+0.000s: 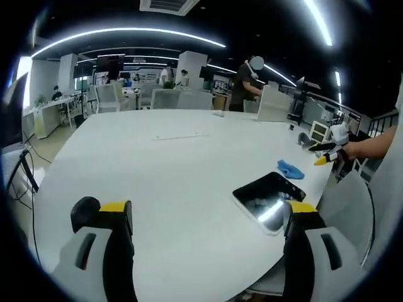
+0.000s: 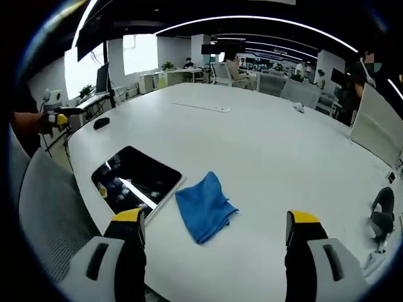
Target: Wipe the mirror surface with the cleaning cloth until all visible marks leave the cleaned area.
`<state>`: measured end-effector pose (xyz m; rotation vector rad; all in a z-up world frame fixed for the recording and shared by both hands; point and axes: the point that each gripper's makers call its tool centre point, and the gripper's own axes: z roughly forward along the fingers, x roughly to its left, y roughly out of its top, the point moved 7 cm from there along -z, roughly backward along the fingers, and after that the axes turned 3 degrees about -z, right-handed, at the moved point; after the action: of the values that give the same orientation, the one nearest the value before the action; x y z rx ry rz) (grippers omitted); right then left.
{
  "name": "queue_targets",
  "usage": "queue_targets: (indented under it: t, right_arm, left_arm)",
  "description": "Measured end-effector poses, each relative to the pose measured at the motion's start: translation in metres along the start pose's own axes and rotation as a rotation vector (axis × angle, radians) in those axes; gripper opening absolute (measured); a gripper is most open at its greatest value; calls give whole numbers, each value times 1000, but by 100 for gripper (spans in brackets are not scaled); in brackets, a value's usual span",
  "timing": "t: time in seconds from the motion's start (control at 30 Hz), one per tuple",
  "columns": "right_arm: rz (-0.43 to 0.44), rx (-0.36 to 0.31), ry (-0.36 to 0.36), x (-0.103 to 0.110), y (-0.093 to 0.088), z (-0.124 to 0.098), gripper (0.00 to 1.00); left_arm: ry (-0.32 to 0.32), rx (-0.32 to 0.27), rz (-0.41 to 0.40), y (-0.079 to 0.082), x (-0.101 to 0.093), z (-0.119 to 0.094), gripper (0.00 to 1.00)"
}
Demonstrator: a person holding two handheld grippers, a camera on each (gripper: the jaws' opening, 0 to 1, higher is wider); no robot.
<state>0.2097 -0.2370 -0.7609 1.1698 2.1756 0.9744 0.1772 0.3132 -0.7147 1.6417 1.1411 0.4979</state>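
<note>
Right gripper (image 2: 214, 229): jaws spread wide with nothing between them, poised above the near edge of the white table (image 2: 264, 145).
Cleaning cloth (image 2: 204, 204): blue, crumpled, lying flat on the table just ahead of the right gripper, nearer its left jaw than its right.
Mirror (image 2: 135, 179): dark rectangular slab with a pale rim, flat on the table, its corner touching or just beside the cloth's left side; the right gripper's left jaw tip overlaps its near edge in the right gripper view. Ceiling lights reflect in it as bright streaks.
Left gripper (image 1: 211, 217): jaws also spread apart and empty, held over the table.
Mirror from the left gripper view (image 1: 269, 195): ahead and to the right, its near corner just beside the right-hand jaw tip.
Cloth from the left gripper view (image 1: 290, 168): beyond the mirror, near the table's far right edge.
Small dark object (image 2: 101, 123): on the table beyond the mirror; what it is cannot be told.
Surroundings: open office with desks, chairs and people standing in the distance.
</note>
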Motion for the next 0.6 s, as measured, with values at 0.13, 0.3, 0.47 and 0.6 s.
queue_targets:
  t: [0.13, 0.3, 0.47, 0.6]
  right_arm:
    - [18, 0, -10, 0, -3, -1, 89]
    - [23, 5, -16, 0, -4, -1, 89]
    - [20, 10, -16, 3, 2, -6, 88]
    - [20, -4, -21, 2, 5, -6, 86]
  left_arm:
    - [6, -6, -3, 2, 0, 3, 99]
    - [5, -13, -13, 3, 0, 7, 99]
    - [-2, 7, -18, 1, -1, 11, 99]
    - [-15, 14, 3, 0, -1, 13, 99]
